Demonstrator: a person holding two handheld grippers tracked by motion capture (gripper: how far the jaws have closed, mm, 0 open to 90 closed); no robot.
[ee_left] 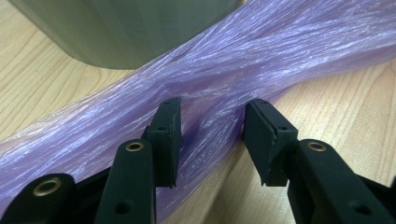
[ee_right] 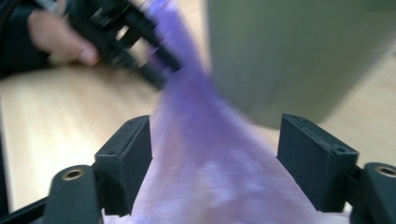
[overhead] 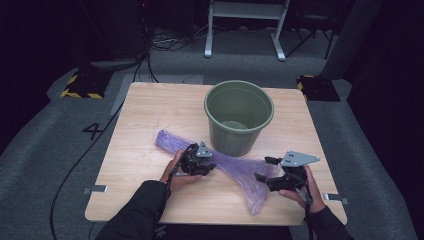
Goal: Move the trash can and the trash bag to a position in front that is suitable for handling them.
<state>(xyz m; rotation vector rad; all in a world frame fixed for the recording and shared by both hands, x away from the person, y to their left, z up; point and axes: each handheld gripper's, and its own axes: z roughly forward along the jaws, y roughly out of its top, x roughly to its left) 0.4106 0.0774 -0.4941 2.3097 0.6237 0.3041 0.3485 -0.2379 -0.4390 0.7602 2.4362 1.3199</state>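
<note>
Purple plastic bag (overhead: 235,170), crumpled into a long twisted strip, lies flat on the wooden surface (overhead: 145,120). It runs diagonally from a bunched end at centre-left, past the near side of the green bucket (overhead: 239,117), then fans out wider toward the near right edge. Bucket stands upright, mouth up, touching or just beside the bag's middle stretch.

Left gripper (overhead: 202,165) sits at the bag's narrow mid part, just in front of the bucket. In the left gripper view its fingers (ee_left: 167,135) straddle the twisted film (ee_left: 261,60): the left pad lies against the plastic, the right pad sits at the strip's edge, w/ a bunch of film in the gap. Fingers half closed; a firm pinch can't be confirmed, film between them still looks loose.

Right gripper (overhead: 267,170) is at the bag's wide end, near the right edge of the surface. Right gripper view is blurred; its fingers (ee_right: 128,154) are spread wide w/ the bag (ee_right: 210,186) passing between them, pads clear of the plastic on both sides. Bucket wall (ee_right: 299,51) is close ahead; the other hand (ee_right: 60,37) and its gripper show farther up the strip.
</note>
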